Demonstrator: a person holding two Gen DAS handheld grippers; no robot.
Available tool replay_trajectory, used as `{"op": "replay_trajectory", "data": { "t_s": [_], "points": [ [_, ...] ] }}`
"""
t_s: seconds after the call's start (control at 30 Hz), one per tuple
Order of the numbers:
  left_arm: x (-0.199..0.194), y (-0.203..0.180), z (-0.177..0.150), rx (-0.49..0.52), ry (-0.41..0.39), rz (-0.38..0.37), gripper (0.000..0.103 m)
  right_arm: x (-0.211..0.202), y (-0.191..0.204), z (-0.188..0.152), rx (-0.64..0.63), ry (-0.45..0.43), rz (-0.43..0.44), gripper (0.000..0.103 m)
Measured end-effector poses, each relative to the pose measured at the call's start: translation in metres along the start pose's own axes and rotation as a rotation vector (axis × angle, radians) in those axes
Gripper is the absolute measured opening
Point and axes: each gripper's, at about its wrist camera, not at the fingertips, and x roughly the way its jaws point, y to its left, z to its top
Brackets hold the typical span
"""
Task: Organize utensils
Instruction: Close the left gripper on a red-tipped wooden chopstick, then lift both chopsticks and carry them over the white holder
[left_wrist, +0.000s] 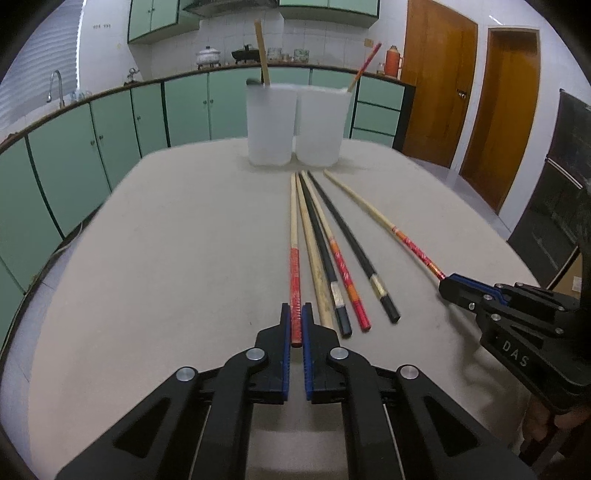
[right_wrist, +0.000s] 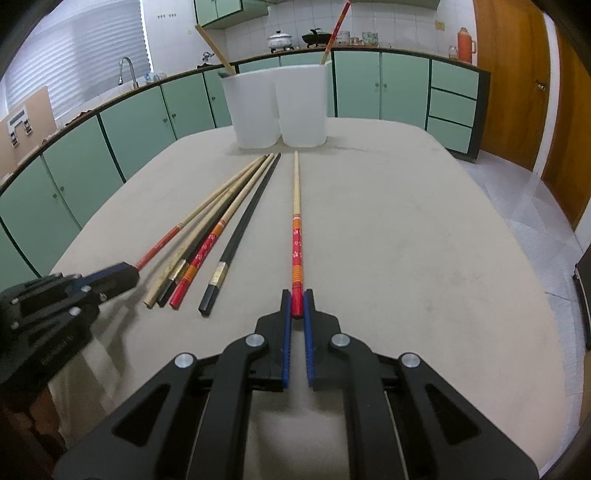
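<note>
The left tongs (left_wrist: 295, 314) are squeezing shut on the red end of a red-handled chopstick (left_wrist: 294, 266). This stick is lying at the left side of a bunch of sticks on the desk (left_wrist: 166, 258). Its pale tip is pointing toward two white cups (left_wrist: 271, 123) at the far side of the desk.

The right tongs (right_wrist: 297, 301) are also pinching shut, on the red end of a flowered chopstick (right_wrist: 296, 236). That stick is lying by itself, a little apart to the right of the bunch.

Between the two held sticks, four more are resting flat: a plain wooden chopstick (left_wrist: 314, 258), two black chopsticks (left_wrist: 354, 240) and one more red and orange chopstick (left_wrist: 341, 269). They are lying close together, fanning out toward the tongs.

The cups are standing side by side, touching. A wooden stick (left_wrist: 261, 51) is leaning in the left cup, and a red stick (left_wrist: 365, 64) is leaning in the right cup.
</note>
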Motion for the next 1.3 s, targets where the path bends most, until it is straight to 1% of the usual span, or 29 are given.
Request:
{"op": "replay_trajectory", "data": {
  "t_s": [0.13, 0.27, 0.47, 0.67, 0.8, 0.97, 1.1, 1.3],
  "points": [
    [-0.017, -0.001, 0.013, 0.020, -0.050, 0.010, 0.006, -0.012, 0.002, 0.007, -0.031, -0.041, -0.007, 0.005],
    [-0.035, -0.001, 0.030, 0.030, -0.106, 0.010, 0.006, -0.026, 0.000, 0.018, -0.029, -0.080, 0.003, 0.005],
    [-0.057, 0.000, 0.059, 0.031, -0.190, 0.008, 0.006, -0.048, -0.005, 0.047, -0.032, -0.143, 0.004, 0.005],
    [-0.073, 0.002, 0.091, 0.027, -0.273, -0.005, 0.006, -0.067, -0.015, 0.080, -0.008, -0.192, 0.031, 0.005],
    [-0.074, 0.005, 0.110, 0.026, -0.303, -0.014, 0.006, -0.079, -0.020, 0.103, 0.001, -0.220, 0.051, 0.005],
    [-0.073, 0.007, 0.129, 0.022, -0.311, -0.031, 0.005, -0.093, -0.027, 0.135, 0.003, -0.257, 0.075, 0.005],
    [-0.073, 0.010, 0.141, 0.006, -0.319, -0.039, 0.006, -0.096, -0.036, 0.160, 0.034, -0.255, 0.112, 0.005],
    [-0.081, 0.018, 0.156, -0.019, -0.335, -0.063, 0.005, -0.100, -0.042, 0.187, 0.050, -0.258, 0.139, 0.005]
  ]
}}
